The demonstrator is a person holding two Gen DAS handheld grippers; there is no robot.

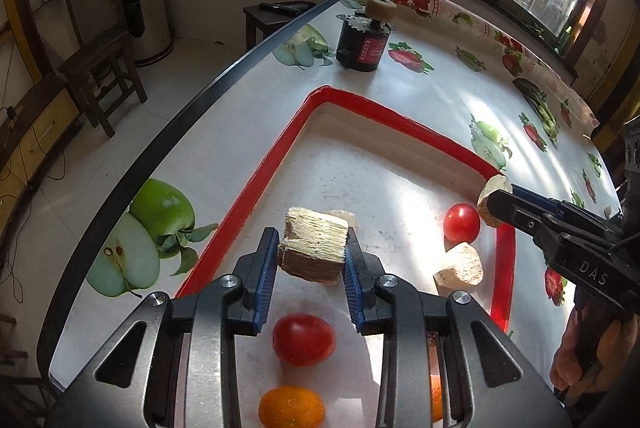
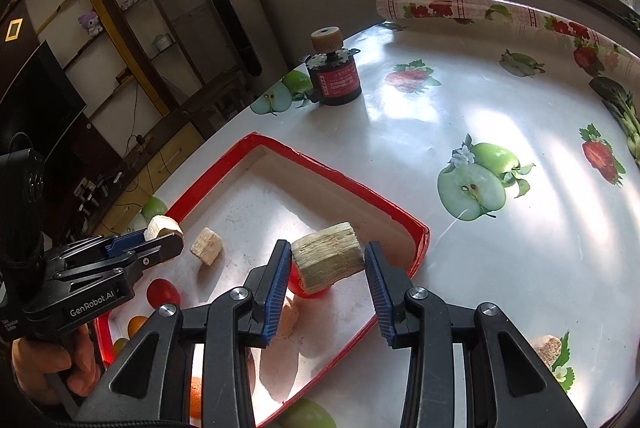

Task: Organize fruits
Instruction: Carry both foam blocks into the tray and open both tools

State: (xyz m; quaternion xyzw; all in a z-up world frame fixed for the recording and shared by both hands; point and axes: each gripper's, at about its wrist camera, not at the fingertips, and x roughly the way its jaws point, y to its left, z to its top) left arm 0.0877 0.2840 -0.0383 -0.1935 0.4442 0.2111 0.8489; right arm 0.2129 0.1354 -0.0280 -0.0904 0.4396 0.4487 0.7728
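**Both grippers loaded over the tray — drop and collision risk**

Risks first:
- Left gripper (image 1: 312,260) holds a fibrous cut chunk (image 1: 314,248) by its side faces only. The chunk looks layered and flaky, and sits near the pad tips; my guess is it can crumble or rotate out if the hand tilts.
- Below it, lower centre of the left wrist view, a red tomato (image 1: 303,339) and an orange (image 1: 291,410) lie on the tray floor. A dropped chunk would likely land on or beside them and send them rolling.
- Right gripper (image 2: 326,260) grasps a second pale chunk (image 2: 328,259) that sits skewed between the pads, so contact looks partial. A slip seems plausible.
- A tomato (image 2: 304,286) lies directly under that chunk, mostly hidden. Lowering straight down would probably press onto it.
- The two tools are near each other over the same red-rimmed tray (image 2: 420,240). The right one enters at the right edge of the left view, close to the rim; clipping it could shift the tray.

Tool state:
- Left: jaws narrow, clamped on its chunk, both blue pads touching.
- Right: jaws slightly wider, closed on its chunk.

Fruit location: loose chunks (image 1: 459,266) and a second tomato (image 1: 462,223) lie inside the tray, centre-right of the left view. The black motor-like cylinder (image 2: 334,76), upper centre, stands well apart on the table.
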